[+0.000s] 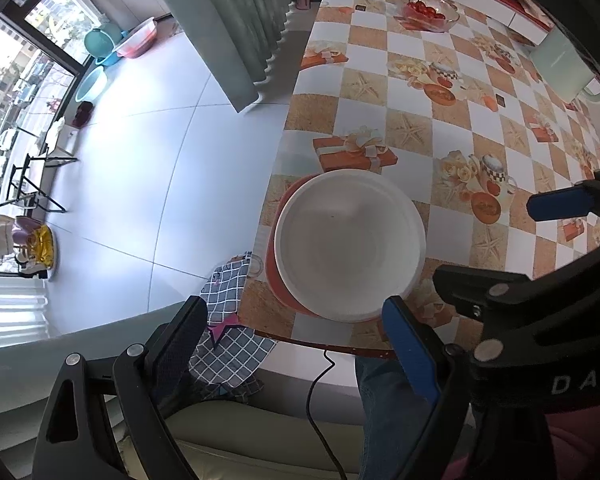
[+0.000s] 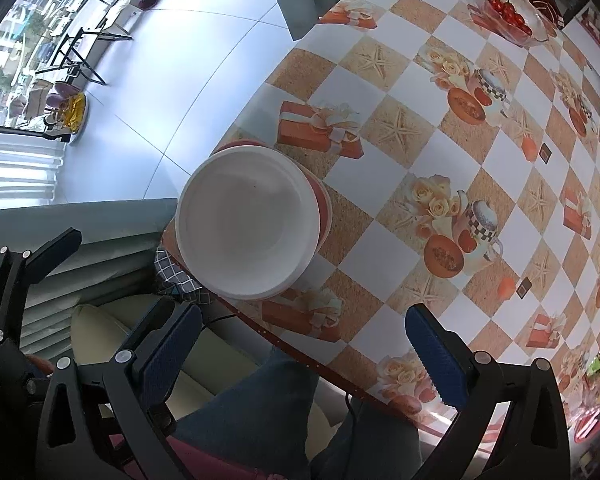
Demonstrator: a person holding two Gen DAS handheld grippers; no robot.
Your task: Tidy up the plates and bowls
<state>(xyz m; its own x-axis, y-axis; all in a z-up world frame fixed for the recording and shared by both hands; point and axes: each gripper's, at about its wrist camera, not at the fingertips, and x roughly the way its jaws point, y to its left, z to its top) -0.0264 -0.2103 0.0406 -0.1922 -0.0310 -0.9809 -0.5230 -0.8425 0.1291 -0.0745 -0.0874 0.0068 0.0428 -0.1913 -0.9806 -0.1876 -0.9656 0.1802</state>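
Note:
A white bowl (image 1: 350,246) sits in a stack on red plates (image 1: 274,284) near the table's front left corner; in the right wrist view the bowl (image 2: 248,224) hides all but the plates' red rim (image 2: 325,204). My left gripper (image 1: 296,340) points down just in front of the stack, open, with nothing between its fingers; its blue pad (image 1: 408,344) is close to the bowl's near rim. My right gripper (image 2: 300,348) hovers over the table edge to the right of the stack, open and empty. Its blue finger (image 1: 560,202) shows in the left wrist view.
The table (image 2: 384,256) has a checked cloth printed with teapots and gift boxes. A glass bowl of cherry tomatoes (image 1: 428,10) stands at the far end. A plaid cloth (image 1: 228,344), a black cable (image 1: 320,380) and the person's jeans-clad legs (image 2: 260,408) lie below the table edge.

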